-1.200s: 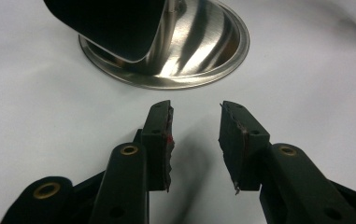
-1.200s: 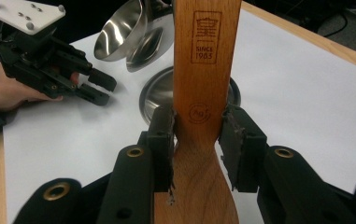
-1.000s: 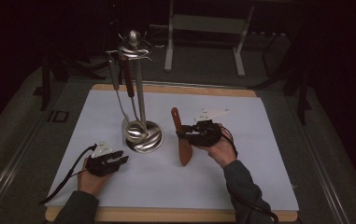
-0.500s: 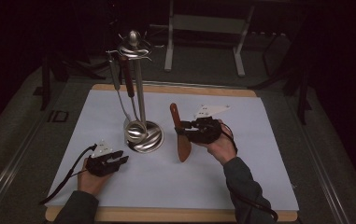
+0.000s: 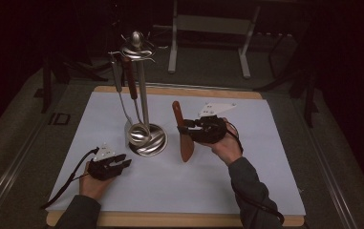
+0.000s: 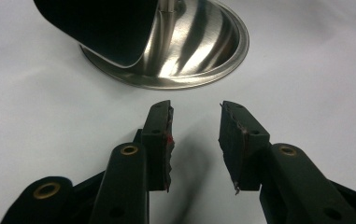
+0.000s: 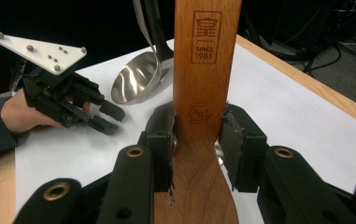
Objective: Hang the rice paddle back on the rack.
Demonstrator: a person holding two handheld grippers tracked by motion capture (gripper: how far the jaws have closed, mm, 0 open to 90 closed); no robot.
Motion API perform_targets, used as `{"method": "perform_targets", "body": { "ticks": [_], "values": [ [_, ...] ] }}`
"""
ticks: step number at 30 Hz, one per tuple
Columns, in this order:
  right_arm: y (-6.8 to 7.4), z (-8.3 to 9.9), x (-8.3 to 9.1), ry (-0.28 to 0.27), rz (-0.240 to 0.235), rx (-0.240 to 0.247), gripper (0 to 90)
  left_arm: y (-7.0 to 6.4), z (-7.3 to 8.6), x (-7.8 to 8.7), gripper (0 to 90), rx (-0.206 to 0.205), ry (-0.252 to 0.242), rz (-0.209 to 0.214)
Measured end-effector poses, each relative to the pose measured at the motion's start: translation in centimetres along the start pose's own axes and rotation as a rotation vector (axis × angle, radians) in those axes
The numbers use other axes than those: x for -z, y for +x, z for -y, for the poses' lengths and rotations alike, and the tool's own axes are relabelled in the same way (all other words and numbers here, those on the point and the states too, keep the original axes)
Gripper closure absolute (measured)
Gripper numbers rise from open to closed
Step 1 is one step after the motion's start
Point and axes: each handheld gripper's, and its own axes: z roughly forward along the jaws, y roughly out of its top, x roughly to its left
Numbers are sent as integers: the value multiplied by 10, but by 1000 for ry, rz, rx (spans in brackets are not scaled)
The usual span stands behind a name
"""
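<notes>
Slippage is risked where the wooden spatula [image 7: 207,70] is clamped at its neck by the right gripper [image 7: 196,140], the left gripper [image 6: 195,140] lying released near the table's front-left corner.

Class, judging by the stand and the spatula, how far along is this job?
Done: two utensils hang on the stand. In hand: the right gripper clamps the wooden spatula, lifted beside the stand. Left, probably: hanging it. The left gripper rests open near the base.

We see the utensil stand [image 5: 144,138] on the table [image 5: 265,200]; the spatula [image 5: 183,131] sits just right of it in our right gripper [image 5: 185,128], while our left gripper [image 5: 122,162] rests just before it, left of its base.
</notes>
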Motion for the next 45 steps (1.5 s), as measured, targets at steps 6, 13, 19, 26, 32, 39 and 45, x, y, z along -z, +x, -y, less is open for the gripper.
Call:
{"method": "perform_targets", "body": {
  "ticks": [6, 13, 19, 26, 32, 39, 45],
  "values": [
    [2, -7, 1, -6, -1, 9, 667, 0, 0, 0, 647, 0, -1, 1],
    [3, -17, 3, 1, 9, 41, 667, 0, 0, 0, 647, 0, -1, 2],
    [4, -23, 7, -6, 14, 56, 667, 0, 0, 0, 647, -2, -1, 2],
    [5, -28, 9, -9, 16, 64, 667, 0, 0, 0, 647, -2, -3, 2],
    [5, -32, 9, -15, 15, 65, 667, 0, 0, 0, 647, -2, -2, 3],
    [6, -37, 9, -19, 13, 74, 667, 0, 0, 0, 647, -1, -1, 4],
    [7, -41, 10, -26, 13, 76, 667, 0, 0, 0, 647, -1, -1, 4]
  ]
}}
